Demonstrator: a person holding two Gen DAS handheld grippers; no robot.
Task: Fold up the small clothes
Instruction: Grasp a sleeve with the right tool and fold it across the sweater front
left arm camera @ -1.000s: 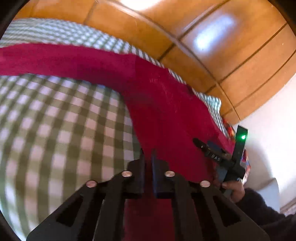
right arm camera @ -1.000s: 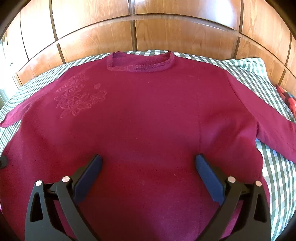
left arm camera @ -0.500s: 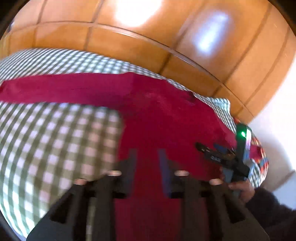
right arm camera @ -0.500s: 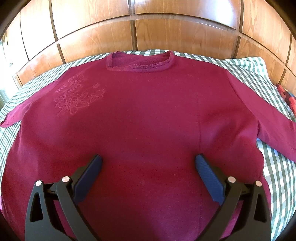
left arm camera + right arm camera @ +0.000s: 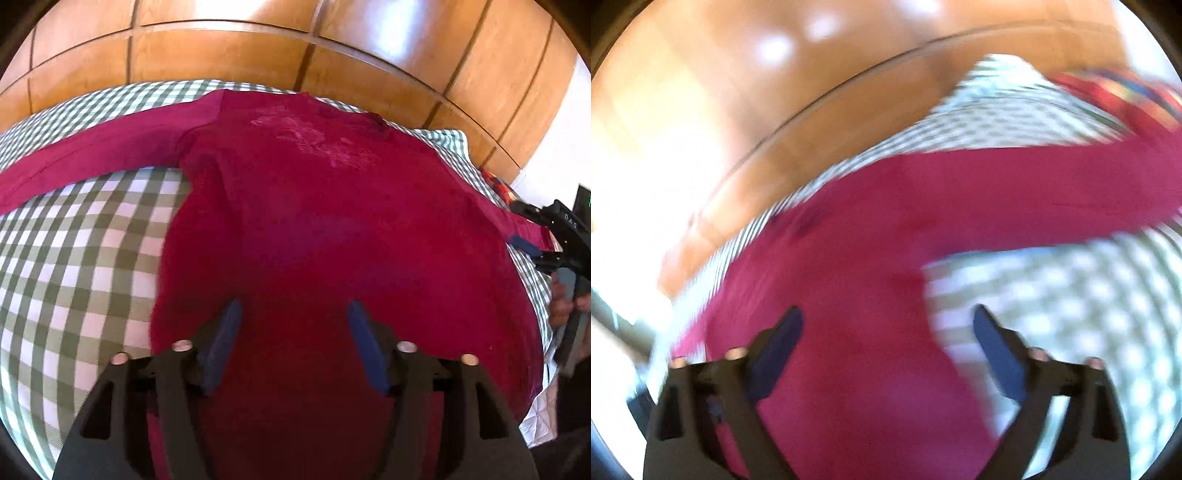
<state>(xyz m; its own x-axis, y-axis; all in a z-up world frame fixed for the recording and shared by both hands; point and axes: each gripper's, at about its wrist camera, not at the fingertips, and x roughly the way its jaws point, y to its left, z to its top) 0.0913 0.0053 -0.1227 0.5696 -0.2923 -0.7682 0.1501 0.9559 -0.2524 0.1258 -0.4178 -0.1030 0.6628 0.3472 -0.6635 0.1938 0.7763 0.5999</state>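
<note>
- Fingers: the left gripper (image 5: 293, 314) has its fingers spread and empty, low over the hem end of the sweater (image 5: 332, 229); the right gripper (image 5: 886, 325) is likewise spread and holds nothing, over the sweater's right flank beside the armpit. The right wrist view is heavily motion-blurred, so whether either finger touches cloth cannot be told.
- Bed (image 5: 85, 251): green-and-white checked cover, carrying the whole garment; wooden panelling (image 5: 221, 51) rises behind it.
- Sweater: dark red, lying flat and face up on the bed, neckline toward the panelling, a pale floral motif (image 5: 317, 140) on the chest.
- Sleeves: the left sleeve (image 5: 92, 147) runs straight out over the checks; the right sleeve (image 5: 1052, 184) is also extended sideways.
- Progress, as judged: the garment appears only spread and smoothed. No fold is visible; both sleeves and the body remain to be turned in.
- Surroundings: a multicoloured cloth (image 5: 1126, 85) lies at the far right corner of the bed, near the right cuff but apart from the body. It could hinder gathering that sleeve; nothing else stands in the way.
</note>
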